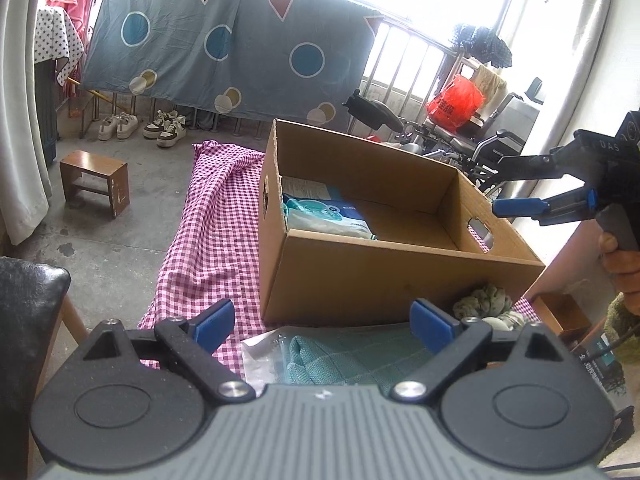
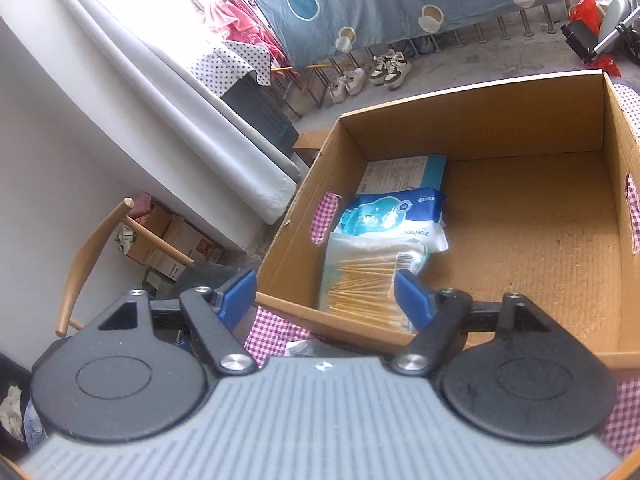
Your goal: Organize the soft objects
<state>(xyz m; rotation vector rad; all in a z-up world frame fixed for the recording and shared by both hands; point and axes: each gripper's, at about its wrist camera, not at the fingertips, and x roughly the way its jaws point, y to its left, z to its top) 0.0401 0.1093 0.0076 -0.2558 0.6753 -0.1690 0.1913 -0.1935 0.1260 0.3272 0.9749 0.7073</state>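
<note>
An open cardboard box (image 1: 360, 276) stands on a pink checked cloth (image 1: 216, 240). Inside it (image 2: 520, 216) lie a blue wipes pack (image 2: 400, 216), a bag of cotton swabs (image 2: 372, 276) and a flat white-blue packet (image 2: 404, 172). My left gripper (image 1: 324, 326) is open and empty, just above a teal cloth in clear wrap (image 1: 352, 356) in front of the box. A green floral scrunchie (image 1: 486, 304) lies to its right. My right gripper (image 2: 326, 294) is open and empty over the box's near edge; it also shows in the left wrist view (image 1: 504, 186).
A black chair (image 1: 28, 312) stands at the left, a small wooden stool (image 1: 96, 180) on the floor beyond. Shoes (image 1: 164, 128) sit under a hanging blue sheet (image 1: 224, 44). A wheelchair (image 1: 460, 136) with a red bag (image 1: 456, 104) stands behind the box.
</note>
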